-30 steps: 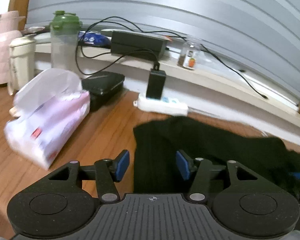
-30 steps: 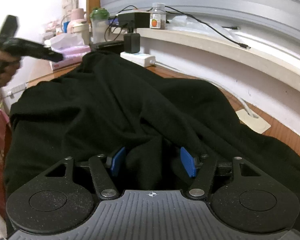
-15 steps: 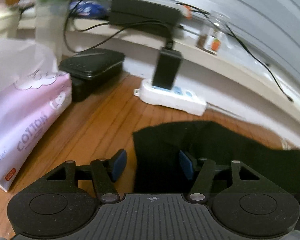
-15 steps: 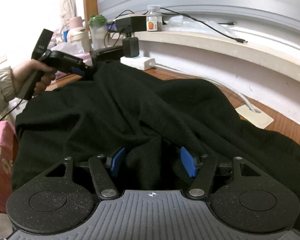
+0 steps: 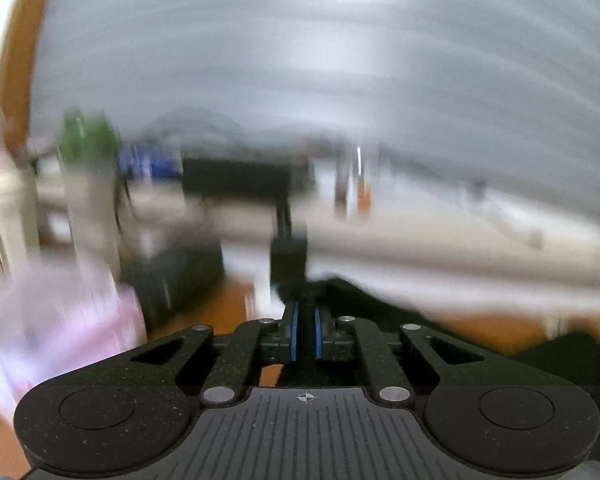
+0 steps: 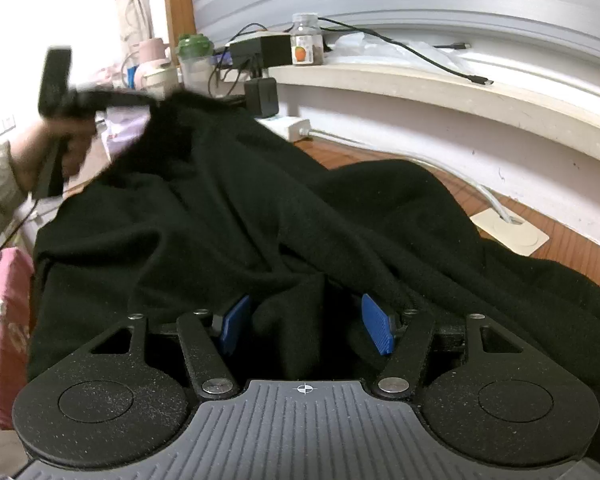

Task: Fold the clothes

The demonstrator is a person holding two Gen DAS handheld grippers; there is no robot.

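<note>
A black garment lies crumpled over the wooden table. In the right wrist view, my left gripper sits at the garment's far left corner and holds that corner raised off the table. In the blurred left wrist view, the left gripper has its jaws closing, blue pads almost together, with black cloth pinched between them. My right gripper stands open at the garment's near edge. A ridge of cloth rises between its blue pads, which do not squeeze it.
A white power strip with a black charger lies behind the garment. On the ledge stand a jar, a black adapter and cables. A green-lidded bottle, cups and a pink tissue pack crowd the left. A pink floral cloth lies near left.
The left gripper's jaws went from wide apart to nearly together on the garment's corner, and it has lifted that corner upward. The right gripper has stayed put.
</note>
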